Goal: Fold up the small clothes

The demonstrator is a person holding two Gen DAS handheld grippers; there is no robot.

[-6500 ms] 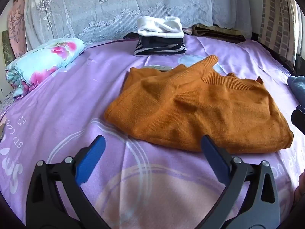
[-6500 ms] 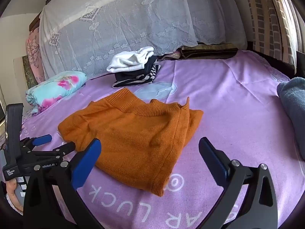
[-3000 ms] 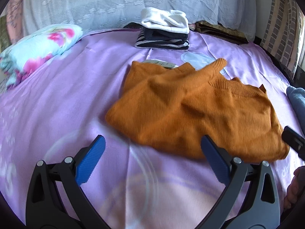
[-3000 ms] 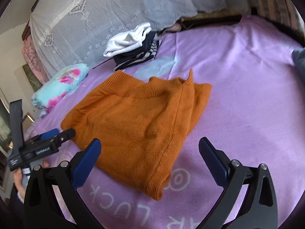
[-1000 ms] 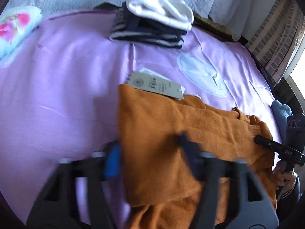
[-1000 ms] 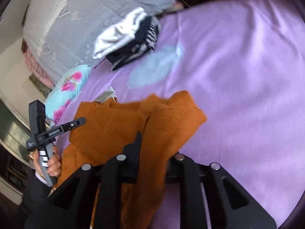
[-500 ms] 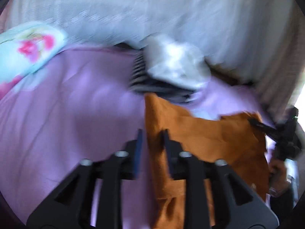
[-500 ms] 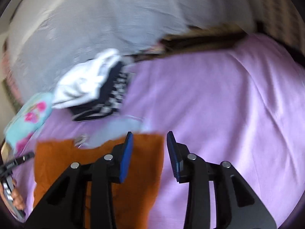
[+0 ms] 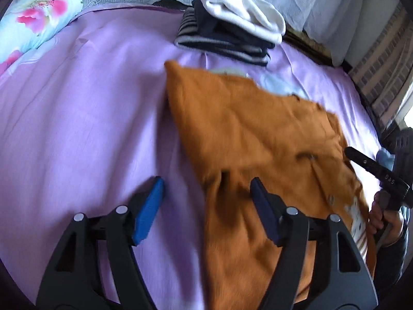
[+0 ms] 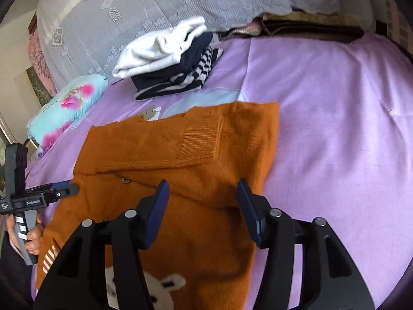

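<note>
An orange knit sweater [image 9: 253, 134] lies spread on the purple bedsheet [image 9: 85, 108], also in the right wrist view [image 10: 180, 160]. A sleeve with a ribbed cuff [image 10: 201, 139] lies folded across it, and a white animal print [image 10: 155, 289] shows at the near end. My left gripper [image 9: 206, 206] is open over the sweater's left edge, holding nothing. My right gripper [image 10: 201, 206] is open above the sweater's right part, holding nothing. The right gripper also shows at the far right in the left wrist view [image 9: 374, 170].
A stack of folded clothes [image 9: 232, 25], white on top of dark and striped ones, sits beyond the sweater, also in the right wrist view [image 10: 170, 62]. A floral pillow [image 9: 33, 18] lies at the left. A lace cover [image 10: 155, 7] hangs behind. A paper tag [image 10: 151, 112] pokes out past the sweater.
Both grippers were shut on the sweater's edge and lifting it; now both are open and the sweater lies flat, turned over, with the print and folded sleeve showing.
</note>
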